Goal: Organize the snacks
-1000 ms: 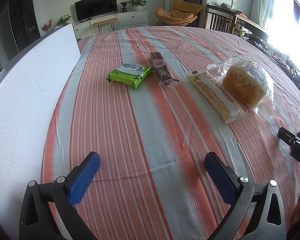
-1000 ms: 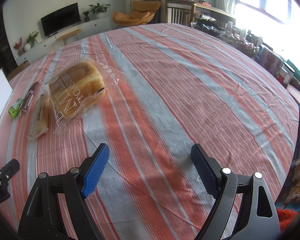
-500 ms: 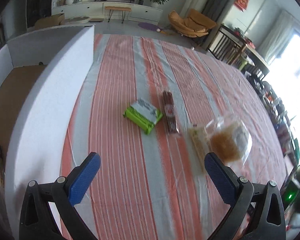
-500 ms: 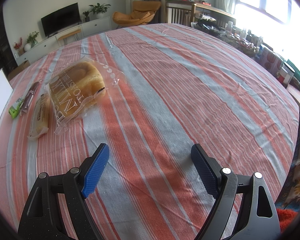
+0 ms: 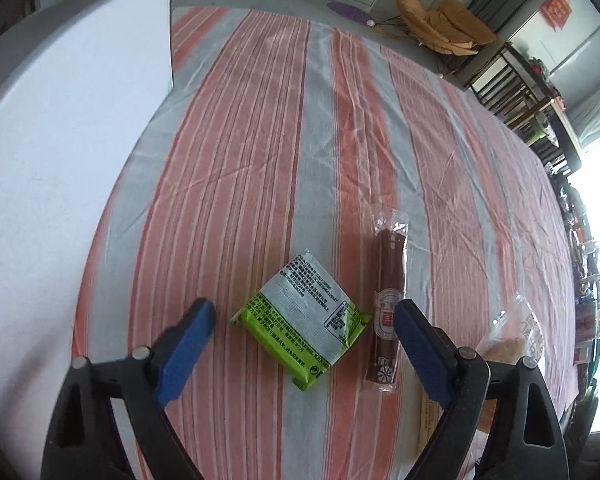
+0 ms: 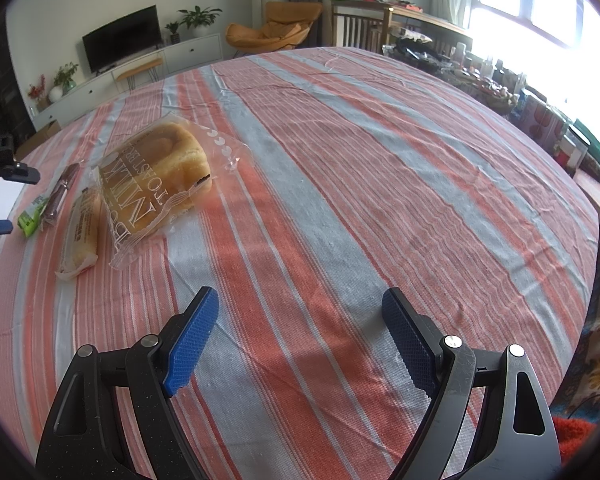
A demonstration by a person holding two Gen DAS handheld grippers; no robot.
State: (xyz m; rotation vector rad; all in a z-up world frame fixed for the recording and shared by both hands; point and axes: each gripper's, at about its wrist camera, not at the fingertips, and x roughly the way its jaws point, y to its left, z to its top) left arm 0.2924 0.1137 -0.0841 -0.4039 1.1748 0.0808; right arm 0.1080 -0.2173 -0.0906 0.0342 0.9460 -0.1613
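Observation:
A green and white snack packet lies flat on the striped tablecloth, between the open jaws of my left gripper, which hovers above it. A long brown sausage stick lies just right of it, under my right finger. In the right wrist view the bagged toast loaf and a long cream-coloured bread packet lie at the left, with the sausage stick and green packet beyond. My right gripper is open and empty over bare cloth. The left gripper shows at the left edge.
A large white box wall stands along the table's left side. The toast loaf sits at the right edge of the left wrist view. Chairs and a cluttered sideboard stand beyond the far table edge.
My left gripper rose, then moved forward and down over the green packet, which now sits between its jaws. The right gripper has not moved.

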